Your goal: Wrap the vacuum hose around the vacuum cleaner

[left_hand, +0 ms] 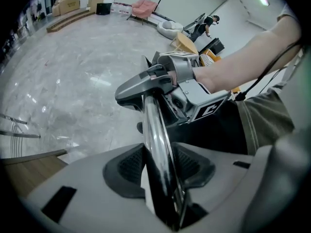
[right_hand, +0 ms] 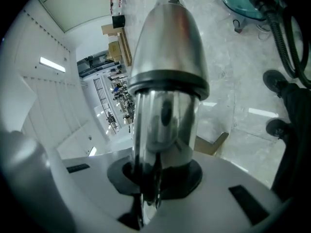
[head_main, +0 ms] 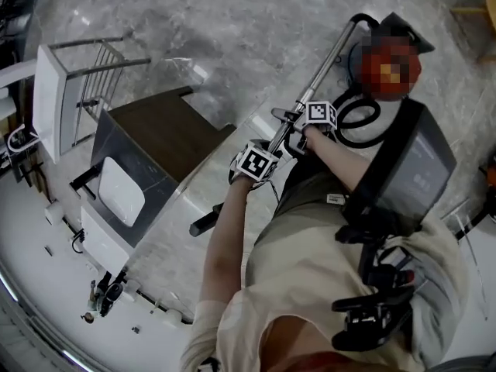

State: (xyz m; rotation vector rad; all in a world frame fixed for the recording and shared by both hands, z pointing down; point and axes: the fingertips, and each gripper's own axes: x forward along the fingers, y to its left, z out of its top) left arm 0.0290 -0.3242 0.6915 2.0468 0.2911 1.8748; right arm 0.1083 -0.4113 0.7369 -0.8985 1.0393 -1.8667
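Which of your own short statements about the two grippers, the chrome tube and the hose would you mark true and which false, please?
1. Both the left gripper and the right gripper are closed on the chrome tube. True.
2. The black hose is wound round the chrome tube. False: it loops loose beside the vacuum cleaner.
3. The left gripper holds the tube nearer the vacuum cleaner than the right gripper does. False: the right gripper is the nearer one.
4. In the head view a brown-topped table stands to the left of the grippers. True.
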